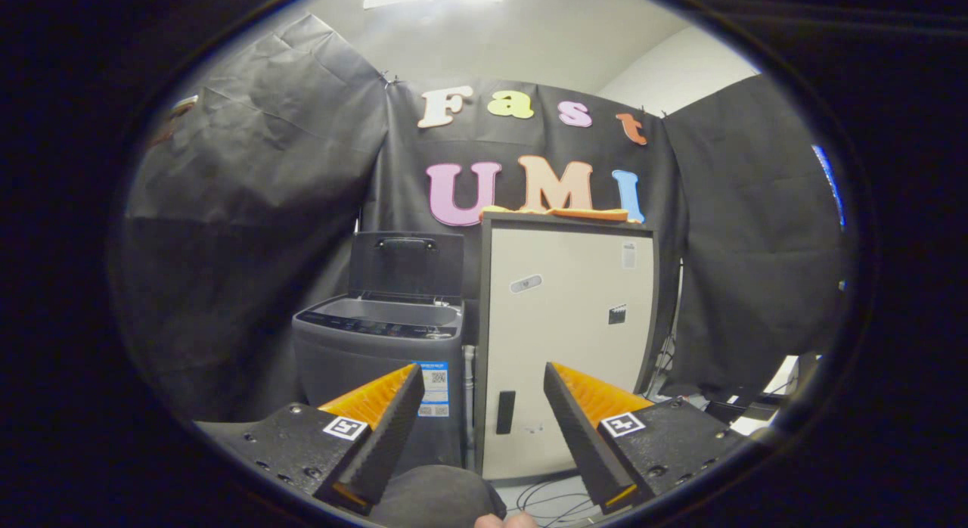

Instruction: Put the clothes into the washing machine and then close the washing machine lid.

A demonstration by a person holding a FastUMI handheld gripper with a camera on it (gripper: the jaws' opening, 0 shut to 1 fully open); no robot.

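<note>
Grey washing machine (382, 346) ×1 (lid (406, 263) up) | orange cloth (560, 210) ×1 atop cabinet (567, 339) | claw (482, 384) open, empty

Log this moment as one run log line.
tool: open, holding nothing | washing machine: ahead, lid up | orange cloth: atop cabinet | loading: not started
</note>
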